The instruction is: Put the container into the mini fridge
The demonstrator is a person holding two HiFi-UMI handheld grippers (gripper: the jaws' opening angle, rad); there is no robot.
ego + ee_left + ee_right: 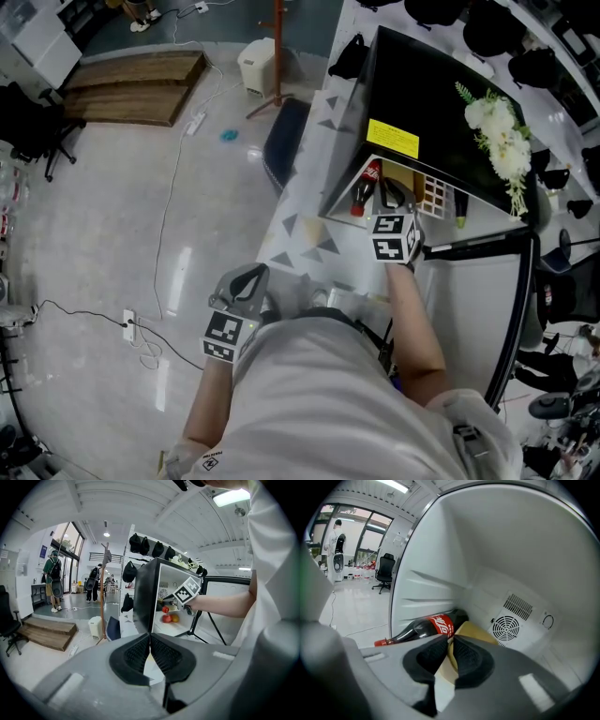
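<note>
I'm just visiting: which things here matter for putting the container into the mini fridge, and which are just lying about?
Part of the job: tan container between the jaws of the right gripper; open mini fridge.

Just lying about: cola bottle in the fridge; white flowers on top of it; wooden platform and white bin on the floor.

**Tan container point(476, 630) inside the open mini fridge point(422, 103)**

The mini fridge, black outside and white within, stands upright at 1 o'clock in the head view. Its door point(469, 309) is swung open toward 5 o'clock. The container, tan and flat-sided, lies inside the fridge, with the rear fan grille point(506, 627) at its 3 o'clock. Its near wall stands in the narrow gap between the right gripper's point(451, 637) jaws.
</note>
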